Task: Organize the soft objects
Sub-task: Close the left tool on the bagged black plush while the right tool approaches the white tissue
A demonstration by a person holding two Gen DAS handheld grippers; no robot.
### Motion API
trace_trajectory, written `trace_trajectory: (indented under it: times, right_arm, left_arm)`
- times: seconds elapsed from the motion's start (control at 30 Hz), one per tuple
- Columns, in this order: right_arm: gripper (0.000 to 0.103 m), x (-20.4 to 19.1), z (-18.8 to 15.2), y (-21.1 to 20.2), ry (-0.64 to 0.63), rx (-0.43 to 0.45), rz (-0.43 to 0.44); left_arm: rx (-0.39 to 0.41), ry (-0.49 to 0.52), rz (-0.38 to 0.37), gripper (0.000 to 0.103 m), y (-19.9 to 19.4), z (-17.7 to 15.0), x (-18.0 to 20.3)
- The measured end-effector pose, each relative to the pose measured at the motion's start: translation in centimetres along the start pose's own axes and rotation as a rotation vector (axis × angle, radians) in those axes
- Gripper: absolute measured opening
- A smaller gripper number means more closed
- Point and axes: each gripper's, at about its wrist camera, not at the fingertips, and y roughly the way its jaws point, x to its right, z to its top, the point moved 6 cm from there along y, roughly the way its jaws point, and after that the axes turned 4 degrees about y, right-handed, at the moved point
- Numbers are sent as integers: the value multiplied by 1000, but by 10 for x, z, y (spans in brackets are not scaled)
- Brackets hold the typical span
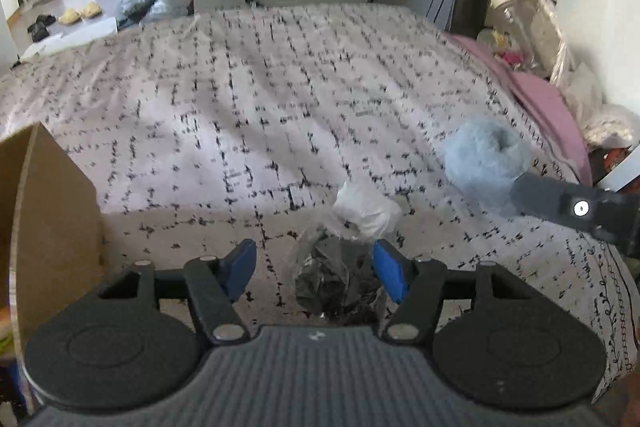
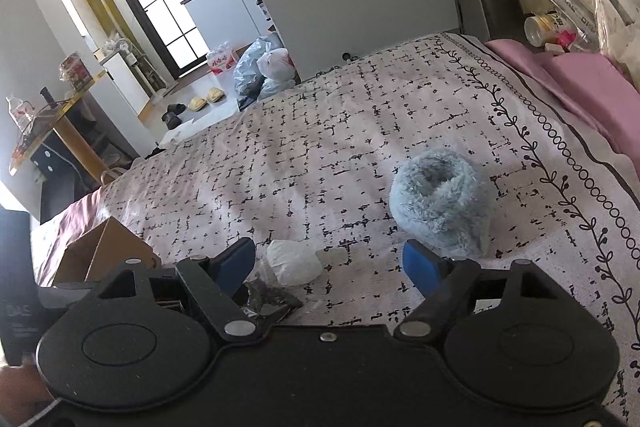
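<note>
Left gripper (image 1: 315, 275) wide open over the patterned bedspread (image 1: 248, 99), holding nothing; a clear plastic bag with dark contents (image 1: 340, 283) lies between its fingers, white bundle (image 1: 362, 211) just ahead. Right gripper (image 2: 329, 265) also wide open and empty, fluffy blue roll (image 2: 442, 203) just beyond its right finger. Cardboard box (image 1: 48, 219) left of the left gripper.

My left gripper (image 1: 315, 269), jaws spread, straddles a dark bagged bundle (image 1: 340, 283) on the bed (image 1: 240, 107); white bundle (image 1: 366, 213) just beyond; cardboard box (image 1: 44, 211) left of it.
</note>
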Motion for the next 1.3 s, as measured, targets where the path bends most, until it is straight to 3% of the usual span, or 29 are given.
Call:
trace_trajectory:
  times: [0.2,0.37,0.47,0.6,1.03,1.27,1.3]
  right_arm:
    - [80,7,-3,8,14,-24,1]
    - [80,6,-4,17,14,-38,16]
    - [80,3,-3,24,9,-39,25]
    - [80,-1,-4,35,3,-51,32]
    - [80,-23,-12,68,-29,-92,52]
    - [75,-28,-19,94,-65,-133,43]
    - [69,-27,-21,99,-69,-143,32]
  left_arm:
    - [-47,-51,-27,64,17,-6,-4]
    - [-55,-73,-80,34,20,-1,-4]
    - [-46,-79,-92,24,14,2,-6]
    - [-6,-34,-48,21,0,7,-9]
    - [33,-45,26,20,-18,9,-32]
    - [40,-51,38,20,-14,13,-36]
    - [36,-53,37,20,-13,12,-37]
